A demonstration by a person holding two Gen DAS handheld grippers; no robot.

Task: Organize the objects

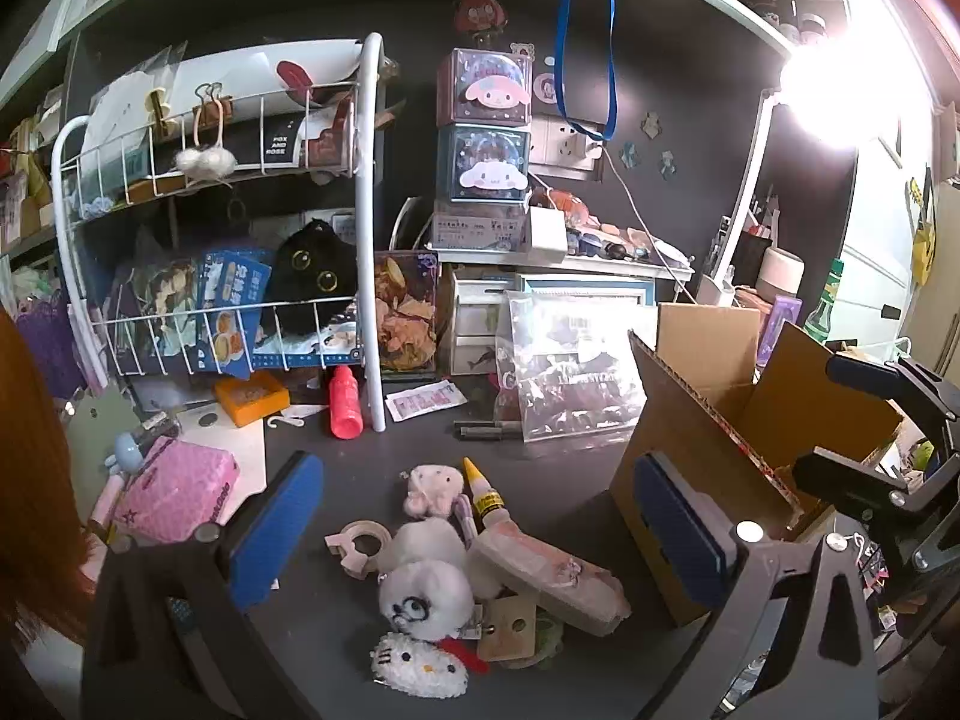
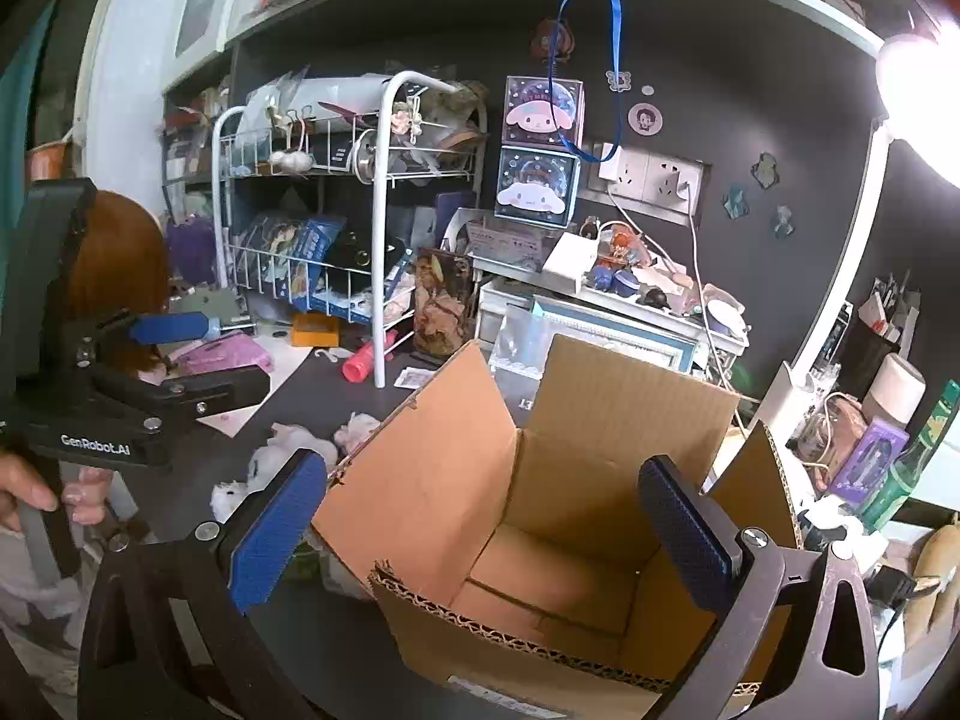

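Clearly, almost nothing is organized yet. The left tool [image 1: 480, 531] is spread wide and holds nothing; it hangs over a heap of small things on the dark bench [image 1: 336, 456]. In the heap lie a white cat plush [image 1: 420, 663], a round white plush [image 1: 427, 597], a pink plush [image 1: 433, 489], a glue bottle [image 1: 485, 492], a tape ring [image 1: 360, 545] and a pink pouch [image 1: 549, 567], touching one another. Just right of the heap stands the cardboard box [image 1: 702, 420]. The right tool [image 2: 483, 531] is also open and empty, above the box, whose inside [image 2: 540, 576] looks bare as far as I can see. So I judge the whole heap is still to be moved, and the far wire rack [image 1: 240, 210] stays crowded.
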